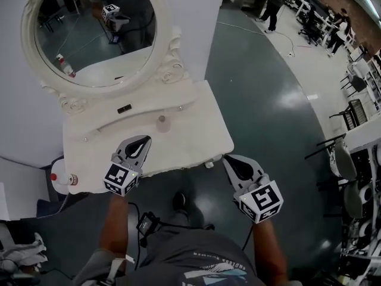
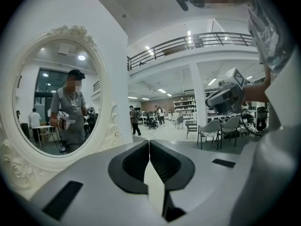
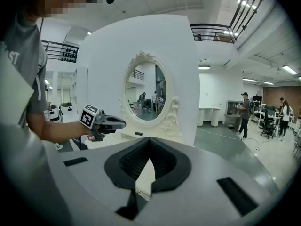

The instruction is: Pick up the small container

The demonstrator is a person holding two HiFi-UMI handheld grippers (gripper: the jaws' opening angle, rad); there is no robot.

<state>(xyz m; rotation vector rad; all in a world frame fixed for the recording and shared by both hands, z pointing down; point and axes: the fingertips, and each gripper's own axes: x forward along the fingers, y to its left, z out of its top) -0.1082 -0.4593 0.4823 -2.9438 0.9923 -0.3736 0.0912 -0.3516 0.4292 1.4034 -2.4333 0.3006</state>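
The small container, a pale pinkish round pot, stands on the white vanity table in front of the oval mirror. My left gripper hovers over the table's front half, just short of the container and slightly to its left, with its jaws shut and empty. My right gripper hangs off the table's front right corner, also shut and empty. Neither gripper view shows the container. The left gripper appears in the right gripper view, and the right gripper in the left one.
A red-capped bottle stands at the table's left front corner. A small black tag lies near the mirror base. The white wall panel backs the table. Grey floor stretches right, with chairs and people far off.
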